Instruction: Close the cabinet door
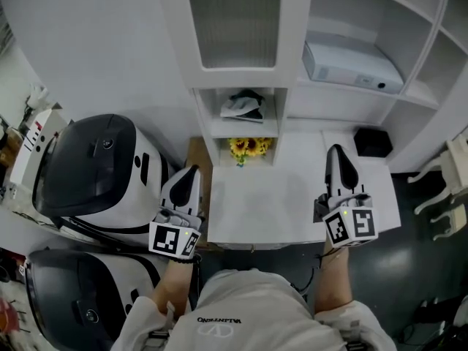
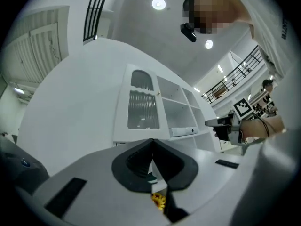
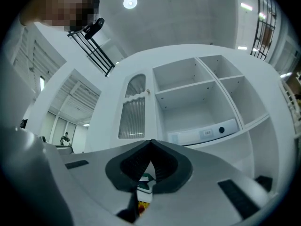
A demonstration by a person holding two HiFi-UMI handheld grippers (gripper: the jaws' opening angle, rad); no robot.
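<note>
The white cabinet door (image 1: 232, 20) with a ribbed glass pane lies flush against the cabinet front, left of the open shelves; it also shows in the left gripper view (image 2: 142, 105) and the right gripper view (image 3: 133, 108). Both grippers hang low, well in front of the cabinet and apart from it. My left gripper (image 1: 191, 174) is shut with nothing in it, jaws meeting at the tip (image 2: 152, 141). My right gripper (image 1: 337, 152) hovers over the white tabletop, jaws also together and empty (image 3: 151, 142).
A white box-shaped device (image 1: 351, 64) rests on an open shelf at the right. Under the door, a cubby holds a folded item (image 1: 243, 106), with yellow flowers (image 1: 248, 147) below it. A black box (image 1: 373, 142) lies on the white table (image 1: 270, 210). Two white-and-black machines (image 1: 102, 167) stand at the left.
</note>
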